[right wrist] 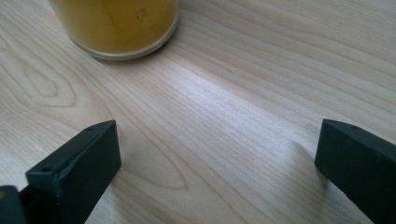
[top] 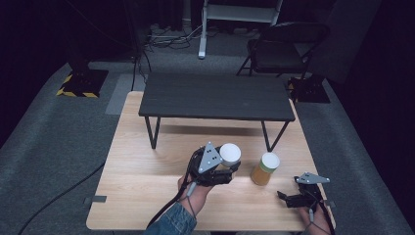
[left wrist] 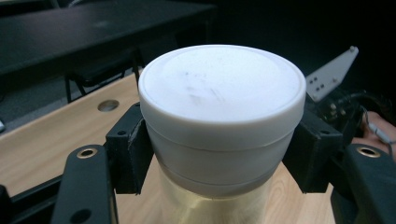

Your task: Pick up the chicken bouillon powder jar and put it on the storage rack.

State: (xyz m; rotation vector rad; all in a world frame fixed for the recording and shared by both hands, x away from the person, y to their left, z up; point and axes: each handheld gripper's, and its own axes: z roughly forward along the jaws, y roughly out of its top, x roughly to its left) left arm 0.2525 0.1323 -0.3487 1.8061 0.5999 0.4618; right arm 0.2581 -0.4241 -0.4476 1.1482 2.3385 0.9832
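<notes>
Left claw (left wrist: 219, 154): clenched on the white-lidded jar (left wrist: 222, 121), 1 pad on each side just under the lid's rim, the jar upright between the jaws.
Where the jar is: in the high view it sits at the front of the left claw (top: 226, 169), above the wooden table (top: 147, 171); whether its base touches the wood I cannot tell.
Right claw (right wrist: 215, 158): released, jaws wide apart with nothing between them, low over bare wood.
Second jar (right wrist: 116, 23): ahead of the right claw and toward its left jaw, standing on the table; in the high view the second jar (top: 265, 169) stands between the 2 claws, apart from both.
Black stand (top: 215, 95): beyond both claws, farther up the table.
Handling, judged: a stiff-walled jar with a smooth lid and clear body, likely slippery; pale contents show through below the pads, so probably some weight.
Where to hold: on the collar under the lid, as now, so the rim can catch on the pads if it slides.
Risk: tilting may let it swing between only 2 contact points.
</notes>
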